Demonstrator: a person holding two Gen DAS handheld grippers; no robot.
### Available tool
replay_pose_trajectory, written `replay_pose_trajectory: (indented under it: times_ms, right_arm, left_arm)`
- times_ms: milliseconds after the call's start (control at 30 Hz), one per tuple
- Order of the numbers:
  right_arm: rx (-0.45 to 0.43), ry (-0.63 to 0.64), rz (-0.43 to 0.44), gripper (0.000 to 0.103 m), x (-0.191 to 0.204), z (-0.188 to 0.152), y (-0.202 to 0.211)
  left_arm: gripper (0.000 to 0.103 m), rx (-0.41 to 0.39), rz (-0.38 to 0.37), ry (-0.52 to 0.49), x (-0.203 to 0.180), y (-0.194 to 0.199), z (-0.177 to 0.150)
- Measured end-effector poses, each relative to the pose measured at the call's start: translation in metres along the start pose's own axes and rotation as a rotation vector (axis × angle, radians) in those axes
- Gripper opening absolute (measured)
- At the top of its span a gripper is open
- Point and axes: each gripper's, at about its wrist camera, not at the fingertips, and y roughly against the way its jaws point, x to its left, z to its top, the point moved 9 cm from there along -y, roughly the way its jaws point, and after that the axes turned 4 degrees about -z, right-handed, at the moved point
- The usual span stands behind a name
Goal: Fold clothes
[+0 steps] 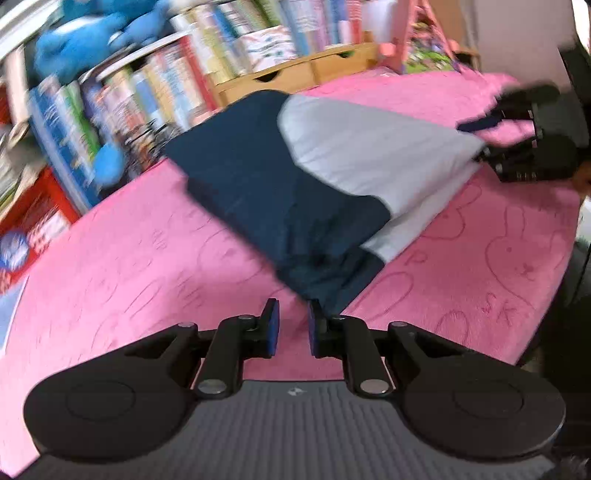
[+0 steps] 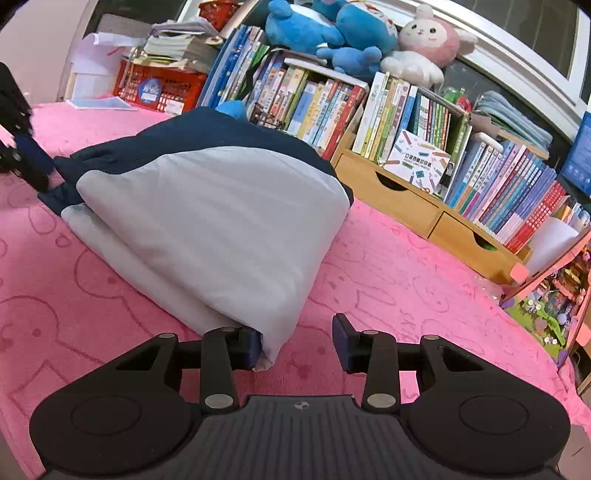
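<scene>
A navy and pale grey garment [image 1: 295,177] [image 2: 207,206] lies folded over on the pink rabbit-print blanket [image 1: 129,258] [image 2: 388,266]. My left gripper [image 1: 293,325] is closed to a narrow slit in which only pink blanket shows. The garment's navy corner [image 1: 321,295] tapers to its right fingertip. The right wrist view has this gripper [image 2: 29,170] at the left edge, beside that navy end. My right gripper [image 2: 297,343] is open: the grey corner [image 2: 269,347] rests against its left pad and the right pad is free. From the left wrist it [image 1: 476,140] sits at the garment's far grey end.
Shelves of books [image 2: 369,122] and wooden drawers [image 2: 399,199] line the blanket's far side. Blue and pink plush toys [image 2: 354,33] sit on top. A red crate [image 2: 159,88] holds papers at the back left. A colourful toy house [image 2: 554,306] stands at the right edge.
</scene>
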Motion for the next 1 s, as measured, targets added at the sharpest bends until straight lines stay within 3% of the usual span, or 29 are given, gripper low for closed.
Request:
replay_pose_trajectory:
  times_ms: [133, 200, 267, 400, 500, 567, 600, 767, 867, 1000]
  right_arm:
    - [-0.013, 0.027, -0.023, 0.039, 0.004, 0.000, 0.002]
    - [-0.020, 0.035, -0.032, 0.039, 0.006, -0.001, 0.003]
    - [-0.026, 0.037, -0.036, 0.039, 0.007, -0.002, 0.005]
    - [-0.032, 0.041, -0.041, 0.039, 0.007, -0.003, 0.006]
    - [-0.035, 0.042, -0.044, 0.039, 0.007, -0.003, 0.006]
    - [-0.036, 0.042, -0.047, 0.039, 0.006, -0.004, 0.007]
    - [-0.037, 0.043, -0.051, 0.039, 0.006, -0.004, 0.007]
    - [-0.072, 0.206, -0.139, 0.065, 0.007, -0.004, 0.012]
    - [-0.068, 0.184, -0.131, 0.063, 0.005, -0.003, 0.012]
    - [-0.110, 0.267, -0.186, 0.059, 0.026, 0.008, 0.010]
  left_arm:
    - [0.024, -0.142, -0.012, 0.160, 0.031, 0.040, 0.035]
    - [0.028, -0.214, -0.013, 0.170, 0.029, 0.045, 0.061]
    - [0.030, -0.248, 0.011, 0.109, 0.010, 0.034, 0.081]
    - [0.033, -0.224, -0.007, 0.011, -0.048, -0.019, 0.099]
    - [0.035, -0.174, -0.003, -0.009, -0.073, -0.055, 0.093]
    - [0.054, -0.115, 0.030, -0.005, -0.076, -0.075, 0.080]
    - [0.057, -0.087, 0.051, -0.005, -0.076, -0.083, 0.070]
    - [0.059, -0.079, 0.045, 0.027, -0.067, -0.078, 0.053]
    - [0.059, -0.082, 0.031, 0.050, -0.065, -0.077, 0.051]
    - [0.059, -0.097, 0.030, 0.062, -0.065, -0.078, 0.050]
